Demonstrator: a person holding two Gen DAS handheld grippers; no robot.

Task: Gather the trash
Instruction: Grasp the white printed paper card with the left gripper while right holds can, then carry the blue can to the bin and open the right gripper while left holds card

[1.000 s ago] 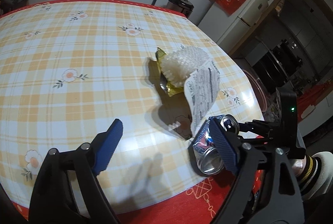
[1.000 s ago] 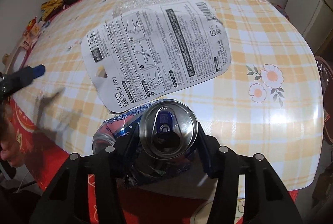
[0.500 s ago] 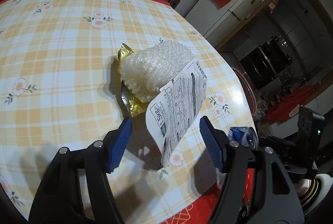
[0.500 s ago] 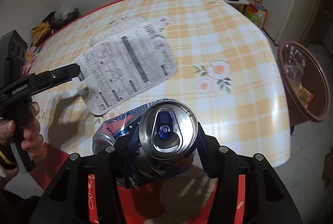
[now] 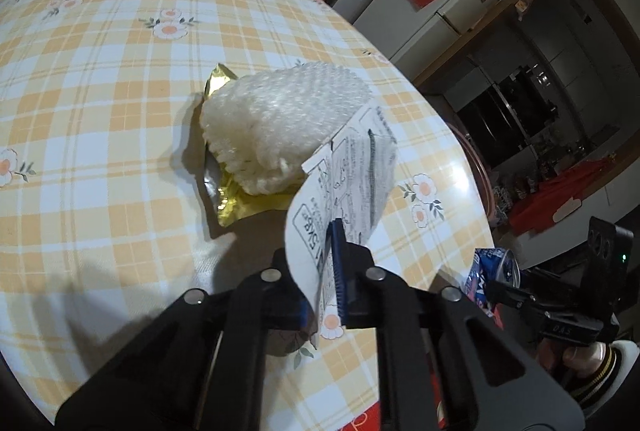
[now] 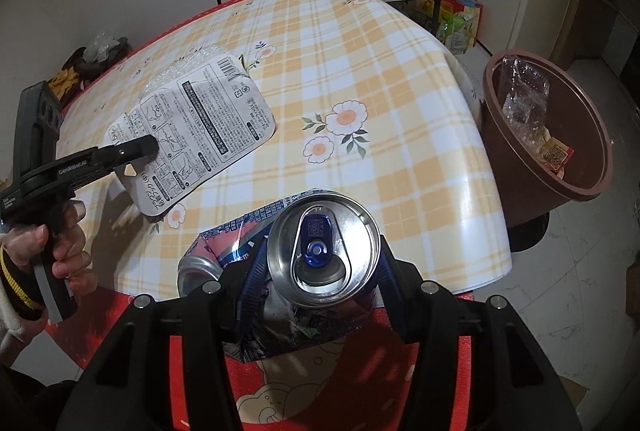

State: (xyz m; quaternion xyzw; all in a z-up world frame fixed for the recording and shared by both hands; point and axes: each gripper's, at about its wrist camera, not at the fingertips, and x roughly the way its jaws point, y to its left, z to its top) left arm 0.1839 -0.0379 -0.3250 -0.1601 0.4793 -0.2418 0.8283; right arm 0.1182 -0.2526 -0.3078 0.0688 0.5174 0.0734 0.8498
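The left gripper [image 5: 326, 271] is built of matte black plastic arms fitted with ribbed blue pads [image 5: 337, 263]; round silver screw heads are set along the arms behind the pads. Seen from the right wrist camera, white lettering is printed on its black side, and a grey trigger is fitted below its handle. The left hand [image 6: 60, 243] is shown with bare skin, a white sleeve and a black cuff banded in yellow. The right gripper [image 6: 320, 263] has the same black arms, silver screws and blue ribbed pads [image 6: 256, 271]. A small green light is lit on its black rear housing.
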